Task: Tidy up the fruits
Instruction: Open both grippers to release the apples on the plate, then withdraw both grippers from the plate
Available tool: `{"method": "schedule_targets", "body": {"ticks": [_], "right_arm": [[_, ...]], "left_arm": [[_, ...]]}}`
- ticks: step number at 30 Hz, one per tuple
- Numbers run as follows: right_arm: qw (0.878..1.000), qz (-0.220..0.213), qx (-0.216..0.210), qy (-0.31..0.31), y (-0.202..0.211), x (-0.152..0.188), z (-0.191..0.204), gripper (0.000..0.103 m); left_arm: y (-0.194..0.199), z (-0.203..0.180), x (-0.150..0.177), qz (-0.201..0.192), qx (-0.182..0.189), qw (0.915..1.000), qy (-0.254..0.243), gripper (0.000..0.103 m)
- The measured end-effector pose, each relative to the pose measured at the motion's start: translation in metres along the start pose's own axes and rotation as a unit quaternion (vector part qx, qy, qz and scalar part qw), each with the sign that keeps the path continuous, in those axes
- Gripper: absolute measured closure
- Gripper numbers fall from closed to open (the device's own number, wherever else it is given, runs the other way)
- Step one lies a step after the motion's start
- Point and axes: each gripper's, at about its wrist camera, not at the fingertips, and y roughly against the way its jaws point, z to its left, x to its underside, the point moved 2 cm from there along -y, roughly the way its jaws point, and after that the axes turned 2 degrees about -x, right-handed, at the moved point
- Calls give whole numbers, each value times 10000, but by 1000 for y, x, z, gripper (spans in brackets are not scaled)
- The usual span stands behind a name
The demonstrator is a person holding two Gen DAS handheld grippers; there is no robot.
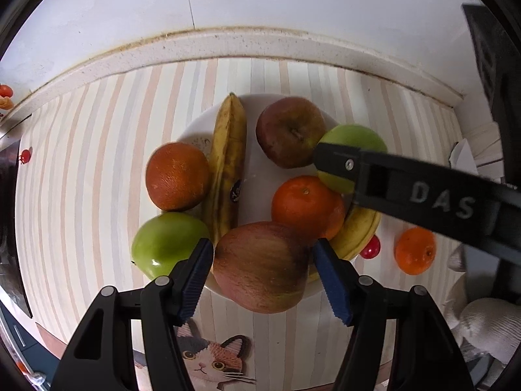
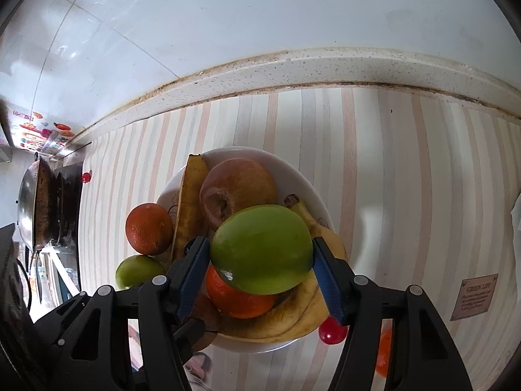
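Observation:
A white plate (image 1: 260, 169) holds a spotted banana (image 1: 228, 163), a red apple (image 1: 289, 132), a tangerine (image 1: 306, 205) and a second banana (image 1: 358, 231). My left gripper (image 1: 262, 260) points straight down over the plate's near rim, shut on a large red-green apple (image 1: 260, 267). My right gripper (image 2: 260, 260) is shut on a green apple (image 2: 260, 249), held above the tangerine (image 2: 237, 299) and banana (image 2: 293, 312). In the left wrist view that apple (image 1: 355, 140) shows behind the right gripper's black finger (image 1: 335, 159).
On the striped mat, a dark orange (image 1: 177, 176) and another green apple (image 1: 169, 242) lie against the plate's left side. A small red fruit (image 1: 371, 247) and an orange (image 1: 415, 251) lie to its right. A wok (image 2: 35, 202) stands far left; the wall ledge (image 2: 293, 68) runs behind.

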Motion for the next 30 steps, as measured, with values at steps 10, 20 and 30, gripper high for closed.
{"method": "schedule_targets", "body": {"ticks": [10,20,30], "right_arm": [[9999,-77,-20,-84,20,7,-1,23],[9933,-530,952,380,64,43,8,8],[9880,-939,1143,433,101,91,28,7]], "left_arm": [[36,17,-5,-406,-9,9990,190,40],[48,59,12,-487,-362,9968,529,14],[66,54,37,-741,-473,9950,475,12]]}}
